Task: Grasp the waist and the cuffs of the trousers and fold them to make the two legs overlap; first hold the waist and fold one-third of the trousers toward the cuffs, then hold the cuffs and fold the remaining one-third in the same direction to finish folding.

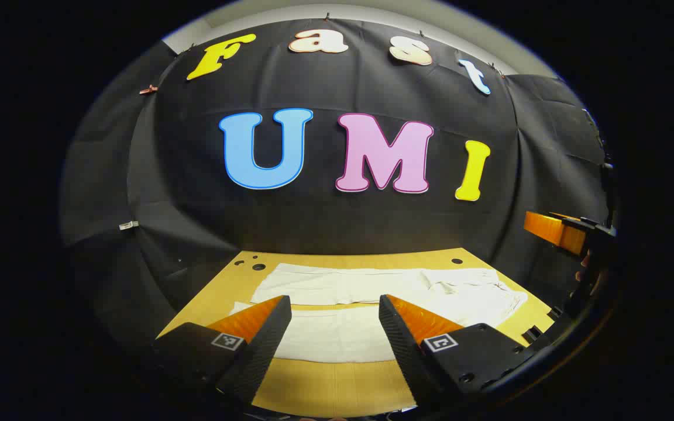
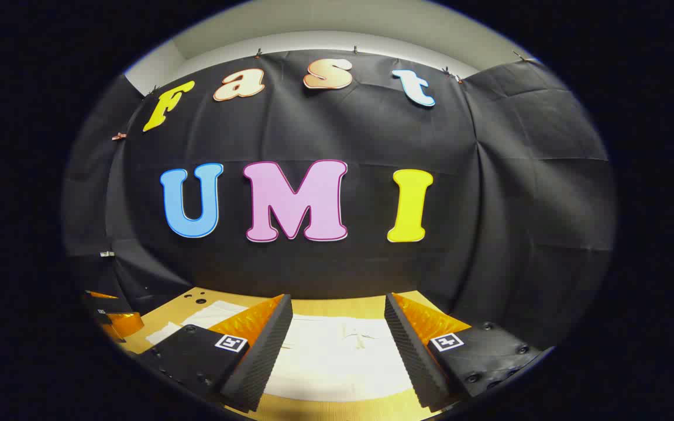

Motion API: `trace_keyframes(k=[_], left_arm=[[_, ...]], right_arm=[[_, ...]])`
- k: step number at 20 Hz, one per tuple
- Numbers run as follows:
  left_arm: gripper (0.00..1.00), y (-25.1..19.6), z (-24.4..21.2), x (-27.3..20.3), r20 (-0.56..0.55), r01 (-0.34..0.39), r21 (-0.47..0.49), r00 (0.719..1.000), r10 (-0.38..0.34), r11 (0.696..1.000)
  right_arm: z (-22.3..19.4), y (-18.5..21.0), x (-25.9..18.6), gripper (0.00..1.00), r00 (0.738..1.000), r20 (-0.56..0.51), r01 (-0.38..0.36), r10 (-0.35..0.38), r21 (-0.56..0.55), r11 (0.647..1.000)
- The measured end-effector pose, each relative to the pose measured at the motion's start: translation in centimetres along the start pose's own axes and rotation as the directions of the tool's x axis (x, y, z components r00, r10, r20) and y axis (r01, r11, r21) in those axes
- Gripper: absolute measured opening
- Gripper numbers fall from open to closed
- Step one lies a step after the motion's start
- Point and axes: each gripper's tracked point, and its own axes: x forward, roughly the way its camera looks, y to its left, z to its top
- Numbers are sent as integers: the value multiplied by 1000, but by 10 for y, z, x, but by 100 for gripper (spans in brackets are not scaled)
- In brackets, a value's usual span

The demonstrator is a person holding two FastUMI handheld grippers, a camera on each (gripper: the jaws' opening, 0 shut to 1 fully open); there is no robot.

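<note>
Where black cloth (image 1: 337, 222) backs wooden table (image 1: 325, 386), white trousers (image 1: 372, 304) spread flat

White trousers (image 1: 384, 304), plain, creased, yellow-tan wood-look bench (image 1: 325, 386) with small dark holes, black creased cloth wall (image 1: 325, 222), pale wall strip above

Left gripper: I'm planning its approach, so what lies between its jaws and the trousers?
Nothing: in the left gripper view only bare table lies between the open left gripper and the trousers.
</note>
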Motion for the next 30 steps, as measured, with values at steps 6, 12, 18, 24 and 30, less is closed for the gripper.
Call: trace_keyframes(k=[6, 12, 18, 24, 30], left_arm=[[96, -11, -2, 17, -17, 14, 47, 1000, -14, 999], [94, -13, -4, 27, -11, 21, 118, 1000, -20, 993], [98, -11, -9, 38, -31, 3, 87, 1000, 0, 996], [97, -3, -8, 43, -31, -38, 49, 999, 39, 998], [98, -3, -5, 47, -30, -54, 30, 998, 55, 998]], right_arm=[[-8, -16, 12, 98, 999, -29, 27, -27, -8, 1000], [-12, -22, 22, 97, 999, -48, 19, -19, -1, 1000], [-20, -33, 37, 97, 996, -76, 38, -35, 41, 998], [-12, -37, 52, 98, 999, -53, -4, 4, 5, 1000], [-9, -69, 66, 97, 999, -36, -32, 29, -109, 994]])
